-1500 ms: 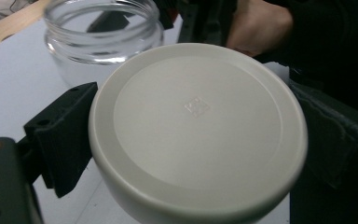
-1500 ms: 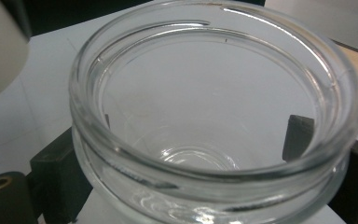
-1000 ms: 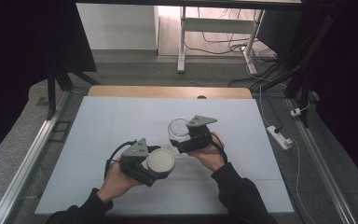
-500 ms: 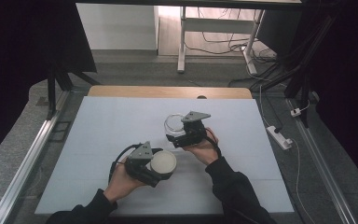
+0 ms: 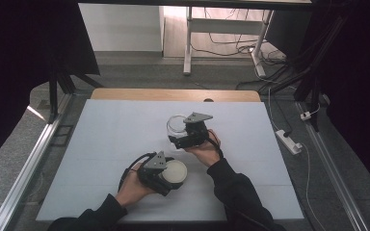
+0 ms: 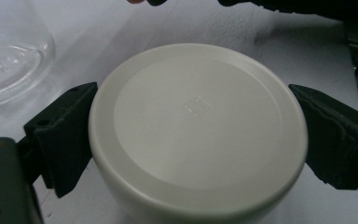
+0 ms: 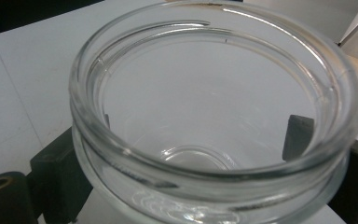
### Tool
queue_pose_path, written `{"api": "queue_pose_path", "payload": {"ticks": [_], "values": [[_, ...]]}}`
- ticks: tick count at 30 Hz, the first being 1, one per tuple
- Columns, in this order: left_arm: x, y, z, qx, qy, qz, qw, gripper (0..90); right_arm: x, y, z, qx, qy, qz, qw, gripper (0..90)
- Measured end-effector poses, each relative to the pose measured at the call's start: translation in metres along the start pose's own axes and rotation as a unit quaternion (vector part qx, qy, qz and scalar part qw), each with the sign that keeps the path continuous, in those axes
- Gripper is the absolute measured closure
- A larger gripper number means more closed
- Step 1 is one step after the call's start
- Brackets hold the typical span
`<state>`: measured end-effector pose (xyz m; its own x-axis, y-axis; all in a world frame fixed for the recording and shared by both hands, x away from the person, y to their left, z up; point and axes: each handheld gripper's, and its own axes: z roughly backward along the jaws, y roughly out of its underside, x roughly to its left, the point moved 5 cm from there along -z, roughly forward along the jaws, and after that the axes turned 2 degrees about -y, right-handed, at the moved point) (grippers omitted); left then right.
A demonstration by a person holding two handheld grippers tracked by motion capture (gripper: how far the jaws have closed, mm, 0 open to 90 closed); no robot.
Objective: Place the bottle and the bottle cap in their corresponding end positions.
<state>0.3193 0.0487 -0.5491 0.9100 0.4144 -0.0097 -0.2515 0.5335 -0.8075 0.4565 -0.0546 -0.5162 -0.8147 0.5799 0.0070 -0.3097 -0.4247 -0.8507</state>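
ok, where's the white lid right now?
The white lid sits between the jaws of the left gripper, low on the table's near side in the high view, just down-left of the glass jar.

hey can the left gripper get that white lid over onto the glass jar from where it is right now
Probably yes. The left gripper is clamped on the white lid, and the glass jar, held by the right gripper, has its mouth open with bare table between them.
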Motion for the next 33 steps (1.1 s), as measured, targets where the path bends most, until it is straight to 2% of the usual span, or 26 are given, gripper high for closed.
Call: {"api": "queue_pose_path", "payload": {"ticks": [5,10,14,23,26,29,33], "values": [[0.003,0.003,-0.008,0.015,0.005,0.0,0.9999,8.0,0.0,0.004,-0.006,0.01,0.003,0.001,0.9999,6.7],[0.004,0.006,-0.015,0.034,0.002,-0.016,0.9993,8.0,0.0,0.008,-0.011,0.015,0.004,0.003,0.9999,6.7],[0.006,0.007,-0.02,0.046,-0.002,-0.018,0.9988,8.0,-0.001,0.01,-0.012,0.017,0.007,0.003,0.9998,6.7],[0.007,0.008,-0.027,0.058,0.002,-0.019,0.9981,8.0,-0.003,0.015,-0.015,0.019,0.011,0.004,0.9998,6.7],[0.007,0.011,-0.031,0.079,-0.005,-0.027,0.9965,7.9,-0.002,0.016,-0.015,0.019,0.012,0.008,0.9997,6.6],[0.006,0.012,-0.032,0.086,-0.011,-0.033,0.9956,7.8,-0.002,0.016,-0.015,0.02,0.01,0.012,0.9997,6.5],[0.007,0.013,-0.034,0.097,-0.011,-0.03,0.9947,7.6,-0.003,0.017,-0.014,0.019,0.008,0.009,0.9997,6.4]]}}
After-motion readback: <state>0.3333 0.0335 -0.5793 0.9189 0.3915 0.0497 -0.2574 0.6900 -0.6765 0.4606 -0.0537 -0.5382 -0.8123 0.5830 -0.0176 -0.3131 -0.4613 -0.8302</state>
